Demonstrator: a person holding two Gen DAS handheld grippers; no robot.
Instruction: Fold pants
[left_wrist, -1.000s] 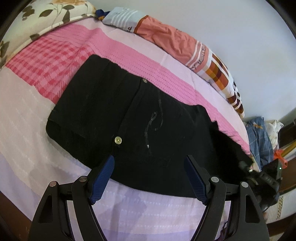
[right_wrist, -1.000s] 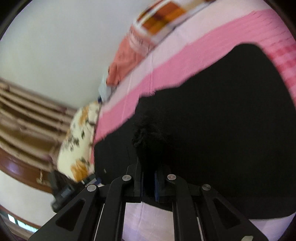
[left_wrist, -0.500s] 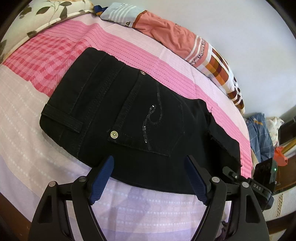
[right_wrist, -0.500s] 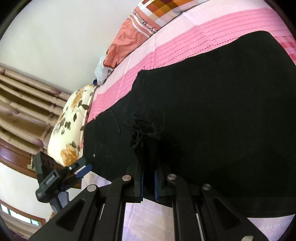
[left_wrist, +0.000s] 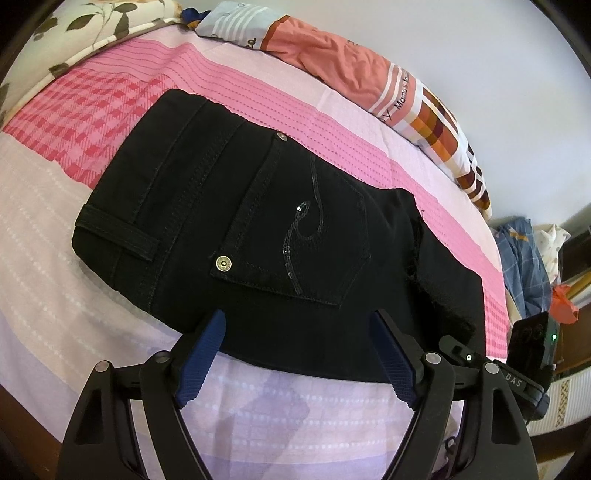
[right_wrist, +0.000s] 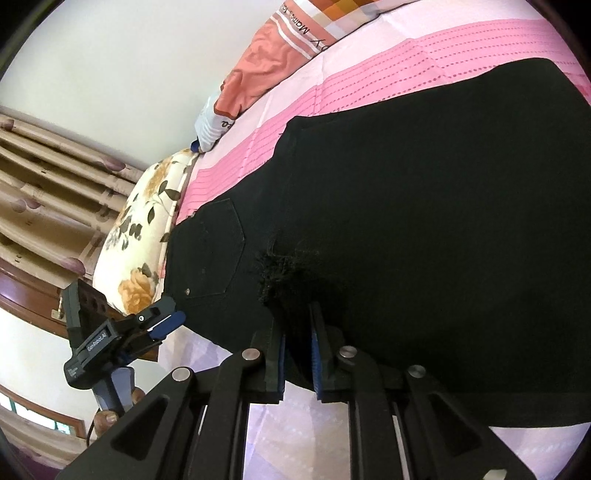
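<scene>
On the bed (left_wrist: 92, 295), covered by a pink and lilac striped sheet, the black pants (left_wrist: 258, 229) now lie folded, waistband toward ten o'clock in the left wrist view and the sequinned back pocket (left_wrist: 303, 236) facing up. A second ago the leg end was in the air at four o'clock of that view, a dark blur carried by the right gripper (right_wrist: 297, 332); now the frayed hem (right_wrist: 280, 266) has come down onto the lower part of the pants and rests flat there, just past the pocket's point. That laying-down is the main change, and it suggests one lengthwise fold is finished.

The right gripper sits at the near edge of the cloth, at six o'clock of its own view. Its jaws are narrow but opening, with a ridge of black fabric between them, so the grip is being let go rather than kept. The left gripper (left_wrist: 295, 354) hovers over the near edge at six o'clock with its jaws wide and nothing between them, clear of the cloth; it has hardly shifted.

Judging by how things lie, the pants are partly folded, and a further fold across the middle may follow. The risk is that the fabric clings to the right pads as they withdraw and drags the hem askew.
</scene>
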